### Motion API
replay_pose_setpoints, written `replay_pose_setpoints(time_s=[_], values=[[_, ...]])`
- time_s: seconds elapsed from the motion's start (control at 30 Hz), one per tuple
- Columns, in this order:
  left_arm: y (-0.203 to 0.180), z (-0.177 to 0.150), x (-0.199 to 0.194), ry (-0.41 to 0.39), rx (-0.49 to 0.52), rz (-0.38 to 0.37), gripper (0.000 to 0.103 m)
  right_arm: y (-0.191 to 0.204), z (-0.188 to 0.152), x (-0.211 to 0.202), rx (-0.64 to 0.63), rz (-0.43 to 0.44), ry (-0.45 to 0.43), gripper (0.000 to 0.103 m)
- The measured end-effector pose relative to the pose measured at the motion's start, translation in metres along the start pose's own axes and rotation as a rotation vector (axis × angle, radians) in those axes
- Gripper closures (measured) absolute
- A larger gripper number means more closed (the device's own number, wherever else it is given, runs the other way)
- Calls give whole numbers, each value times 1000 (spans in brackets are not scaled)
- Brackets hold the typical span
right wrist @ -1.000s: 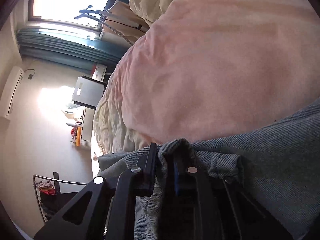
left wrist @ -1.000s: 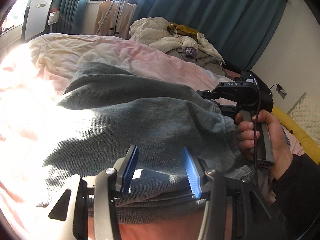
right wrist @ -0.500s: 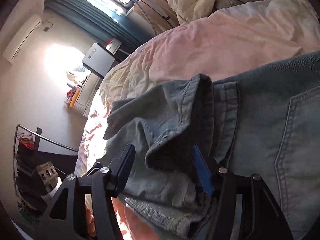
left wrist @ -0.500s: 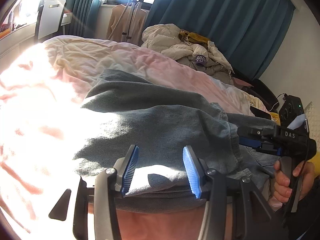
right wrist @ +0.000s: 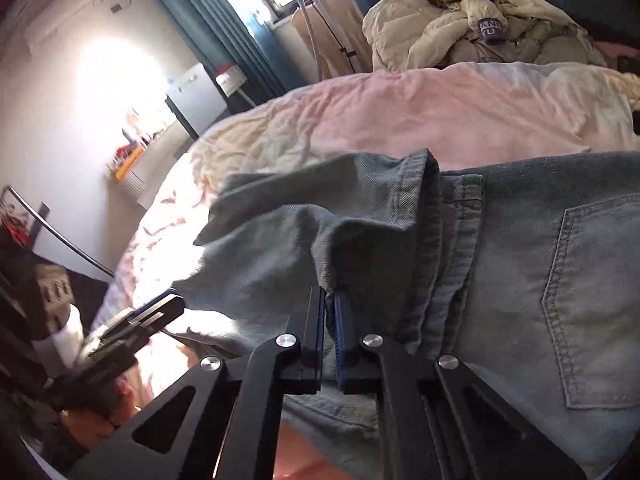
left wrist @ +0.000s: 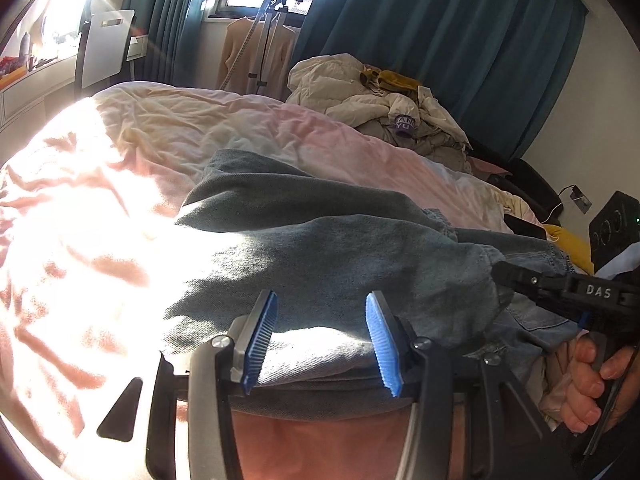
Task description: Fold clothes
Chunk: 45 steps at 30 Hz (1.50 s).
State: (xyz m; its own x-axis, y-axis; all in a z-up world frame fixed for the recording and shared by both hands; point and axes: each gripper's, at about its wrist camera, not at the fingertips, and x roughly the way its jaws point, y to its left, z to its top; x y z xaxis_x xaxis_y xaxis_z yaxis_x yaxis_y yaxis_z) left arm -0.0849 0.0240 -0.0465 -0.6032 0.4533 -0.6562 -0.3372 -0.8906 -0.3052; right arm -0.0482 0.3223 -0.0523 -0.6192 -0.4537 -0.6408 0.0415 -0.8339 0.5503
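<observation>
Light blue jeans (left wrist: 340,256) lie folded over on the pink duvet (left wrist: 280,136). In the right wrist view the jeans (right wrist: 520,264) show a back pocket at the right and a raised fold of hem. My left gripper (left wrist: 320,340) is open, its blue pads over the near edge of the jeans. My right gripper (right wrist: 330,320) is shut on a fold of the jeans near the hem; it also shows at the right of the left wrist view (left wrist: 560,292), held by a hand.
A heap of cream clothes (left wrist: 384,100) lies at the far side of the bed, before teal curtains (left wrist: 440,40). A garment steamer stand (left wrist: 268,32) is by the window. A white chair (left wrist: 106,48) and desk stand at the far left. A yellow pillow (left wrist: 572,240) is at right.
My right gripper opened half a second ago and has closed again on a fold of the jeans. The right hand moved right and down. My left gripper stayed open over the jeans' edge.
</observation>
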Motion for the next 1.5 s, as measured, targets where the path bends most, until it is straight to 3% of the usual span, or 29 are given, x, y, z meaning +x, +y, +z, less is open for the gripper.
replay_pose_setpoints(time_s=[0.13,0.2,0.4,0.47,0.6,0.67,0.73,0.83,1.0,1.2,1.23,1.33,1.5], values=[[5,3,-4,-20,-31,-14,55,0,3,-30,156,172,-71,100],[8,4,-4,-20,-46,-14,55,-1,3,-36,192,131,-66,100],[14,4,1,-2,-76,-2,55,-50,-32,2,406,30,114,100],[13,4,3,5,-70,4,55,-58,-35,11,440,34,152,100],[13,2,3,11,-68,11,55,-42,-24,1,354,-23,106,92],[13,1,3,15,-68,12,55,-35,-15,-4,301,-57,68,67],[13,1,4,19,-77,3,55,-31,-2,-5,250,-87,33,57],[12,0,7,25,-75,6,55,-31,23,4,199,-125,3,57],[12,-1,18,46,-56,5,55,-56,66,47,182,-122,-11,57],[11,-1,35,70,-33,23,55,-80,70,94,205,-119,46,58],[11,-1,36,73,-28,23,55,-77,69,96,178,-131,46,61],[9,-1,40,82,-12,22,55,-69,68,99,133,-131,42,97],[8,-2,39,90,3,21,55,-51,69,63,118,-155,-78,100]])
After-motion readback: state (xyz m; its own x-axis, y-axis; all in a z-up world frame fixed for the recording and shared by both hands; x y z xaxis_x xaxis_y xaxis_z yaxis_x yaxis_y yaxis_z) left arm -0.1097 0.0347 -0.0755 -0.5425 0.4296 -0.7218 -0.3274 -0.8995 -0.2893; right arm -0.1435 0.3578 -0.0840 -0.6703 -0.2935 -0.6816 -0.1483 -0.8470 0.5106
